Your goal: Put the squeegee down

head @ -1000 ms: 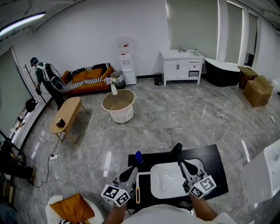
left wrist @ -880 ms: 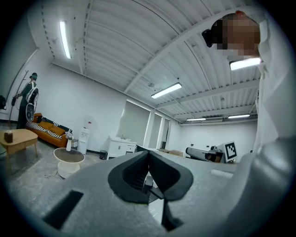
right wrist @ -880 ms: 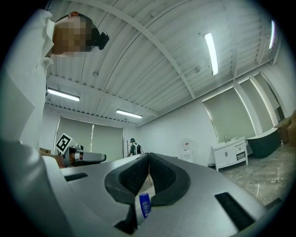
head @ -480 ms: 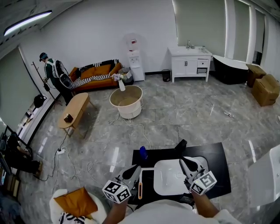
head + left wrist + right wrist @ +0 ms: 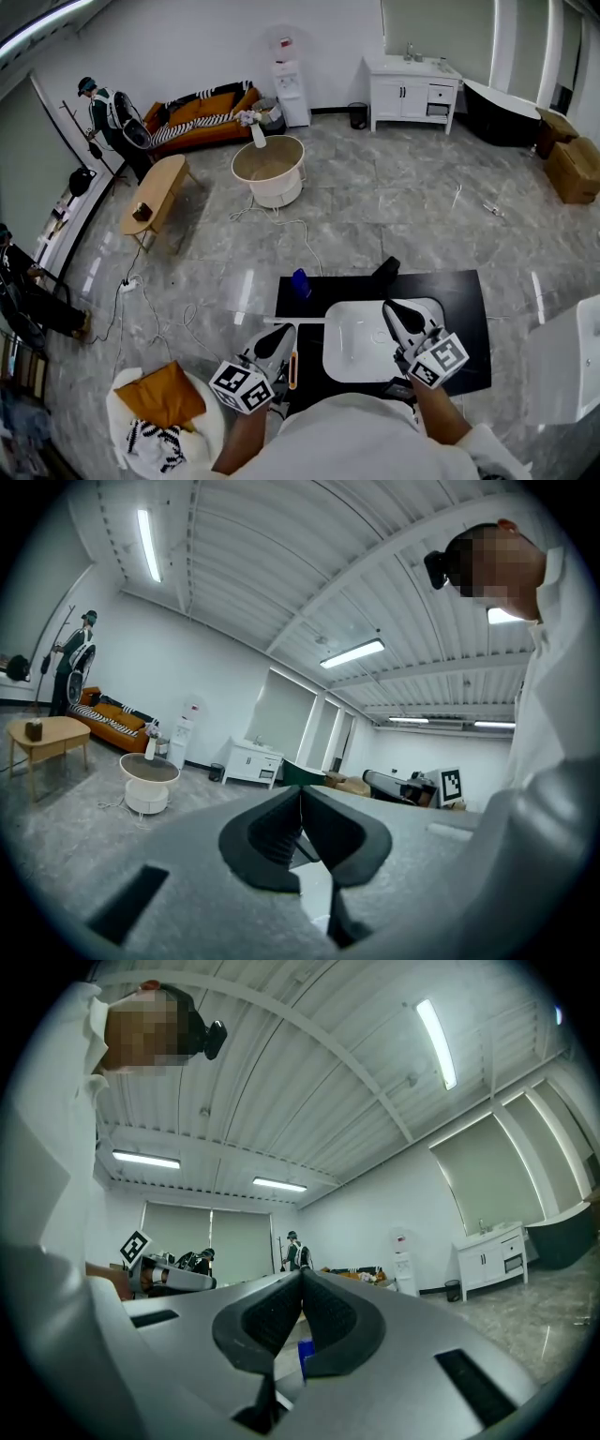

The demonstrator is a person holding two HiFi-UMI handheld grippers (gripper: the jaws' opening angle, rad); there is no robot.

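The squeegee, with an orange handle (image 5: pixel 292 367) and a long white blade (image 5: pixel 295 321), lies on the black mat (image 5: pixel 459 309) just left of a white basin (image 5: pixel 361 352). My left gripper (image 5: pixel 284 330) hovers beside the handle, on its left, with its jaws shut and nothing between them (image 5: pixel 301 789). My right gripper (image 5: pixel 387 307) is over the basin's right part, also shut and empty (image 5: pixel 302 1274). I cannot tell whether the left gripper touches the squeegee.
A small blue bottle (image 5: pixel 300 282) and a black object (image 5: pixel 384 269) stand at the mat's far edge. An orange cushion (image 5: pixel 159 394) lies on a white seat at lower left. A white tub (image 5: pixel 268 169), floor cables (image 5: pixel 281 234) and a white cabinet (image 5: pixel 562 361) surround the mat.
The head view has tilted further down. My left gripper has sunk a little beside the squeegee, which stays on the mat. The right gripper holds its place over the basin.
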